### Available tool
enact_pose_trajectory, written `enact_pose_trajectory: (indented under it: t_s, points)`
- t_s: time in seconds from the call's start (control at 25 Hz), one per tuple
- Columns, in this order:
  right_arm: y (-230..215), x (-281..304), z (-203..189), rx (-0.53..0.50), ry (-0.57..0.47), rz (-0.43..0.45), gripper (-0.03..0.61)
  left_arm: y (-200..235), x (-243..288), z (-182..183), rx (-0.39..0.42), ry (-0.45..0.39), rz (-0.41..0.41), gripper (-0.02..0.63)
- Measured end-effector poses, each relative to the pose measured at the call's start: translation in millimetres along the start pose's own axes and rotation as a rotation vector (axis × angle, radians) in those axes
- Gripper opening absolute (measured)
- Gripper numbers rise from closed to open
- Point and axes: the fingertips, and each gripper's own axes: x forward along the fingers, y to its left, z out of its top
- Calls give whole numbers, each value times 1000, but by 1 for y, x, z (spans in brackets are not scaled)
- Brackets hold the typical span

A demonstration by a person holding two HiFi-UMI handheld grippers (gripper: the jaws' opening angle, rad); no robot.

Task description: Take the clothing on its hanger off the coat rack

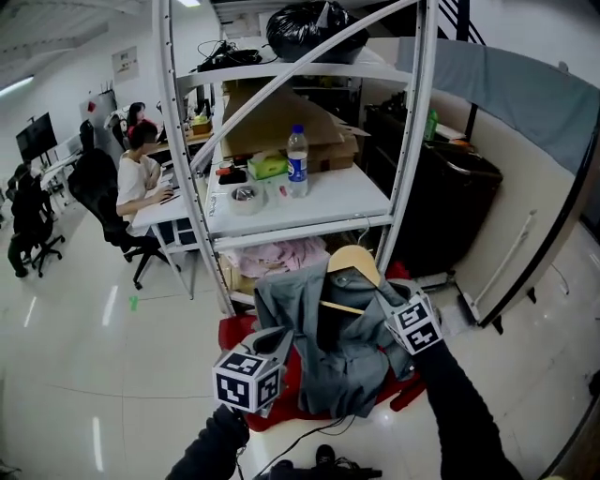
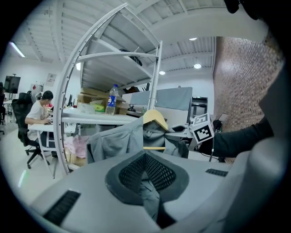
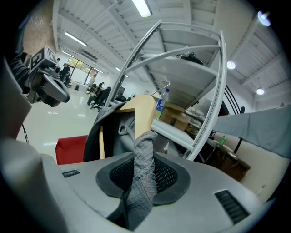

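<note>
Grey cloth garment point(image 1: 339, 366) on a pale wooden hanger point(image 1: 354, 262), carried between both claws, low in front of the white tubular metal rack point(image 1: 413, 122). A red object point(image 1: 240, 330) lies on the floor under it, can't tell what.

Left gripper point(image 2: 146, 181): jaws pinched narrow on a fold of the garment, cloth fills the gap.

Right gripper point(image 3: 143, 175): jaws clamped on a twisted bunch of the same cloth, just below the hanger's shoulder end.

Hanger tilted. Its wire hook point(image 3: 163, 84) looks clear of the rack tubes in the right gripper view.

Pink cloth pile point(image 1: 281, 255) sits under the rack's white shelf point(image 1: 337, 208). On the shelf:
- grey tape roll point(image 1: 247, 197) near the front edge
- clear plastic water bottle with blue label point(image 1: 297, 161) mid-shelf
- brown cardboard box point(image 1: 281, 122) toward the back edge

Black plastic bag point(image 1: 307, 28) on the top shelf. Far left, a person point(image 1: 136, 178) seated at a desk.
</note>
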Motion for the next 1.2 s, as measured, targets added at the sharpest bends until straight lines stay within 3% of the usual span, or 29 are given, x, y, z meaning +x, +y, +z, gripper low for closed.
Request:
enact_pose_trajectory:
  t_s: [0.32, 0.56, 0.72, 0.88, 1.04, 1.12, 1.2]
  points:
    - [68, 67, -97, 120, 151, 99, 66, 7, 11, -64, -75, 108, 47, -8]
    - [95, 107, -163, 161, 319, 137, 75, 17, 15, -87, -116, 154, 88, -8]
    - [92, 111, -190, 182, 396, 55, 127, 21, 22, -89, -129, 161, 89, -8]
    - [73, 94, -185, 194, 375, -3, 120, 16, 30, -87, -136, 156, 64, -8]
    - [37, 64, -133, 269, 196, -93, 9, 9, 44, -74, -125, 132, 29, -9]
    - [32, 45, -98, 360, 110, -65, -21, 5, 51, -64, -125, 111, 13, -8]
    - [40, 28, -65, 465, 42, 27, -22, 1, 56, -55, -130, 90, -8, -8]
